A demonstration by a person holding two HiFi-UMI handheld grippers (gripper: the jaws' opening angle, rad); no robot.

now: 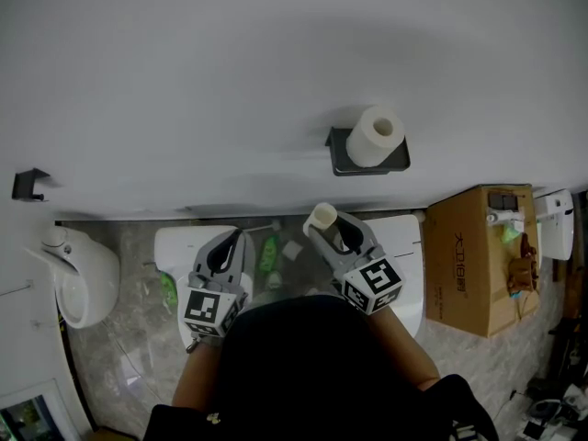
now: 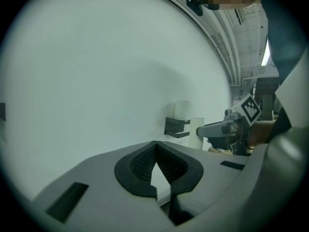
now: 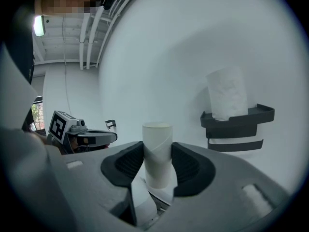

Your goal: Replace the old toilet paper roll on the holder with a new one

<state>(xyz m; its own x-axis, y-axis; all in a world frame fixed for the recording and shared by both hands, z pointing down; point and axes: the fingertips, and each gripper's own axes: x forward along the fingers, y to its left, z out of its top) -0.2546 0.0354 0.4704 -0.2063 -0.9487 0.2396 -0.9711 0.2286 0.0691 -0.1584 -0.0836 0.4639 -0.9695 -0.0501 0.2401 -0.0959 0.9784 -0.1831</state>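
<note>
A full white toilet paper roll [image 1: 375, 136] stands upright on top of the dark wall holder [image 1: 342, 154]. My right gripper [image 1: 328, 227] is shut on an empty cardboard tube [image 1: 321, 216], below and left of the holder. In the right gripper view the tube [image 3: 157, 153] stands upright between the pads, with the roll [image 3: 226, 93] and holder [image 3: 237, 122] off to the right. My left gripper [image 1: 240, 239] is shut and empty, left of the right one. From the left gripper view, its jaws [image 2: 155, 170] meet, and the holder [image 2: 175, 126] and right gripper [image 2: 219, 128] lie ahead.
A white toilet [image 1: 409, 288] sits below both grippers. A cardboard box [image 1: 478, 255] with items on top stands at the right. A white wall fixture [image 1: 78, 278] hangs at the left, with a small black hook [image 1: 29, 184] above it. The white wall fills the far side.
</note>
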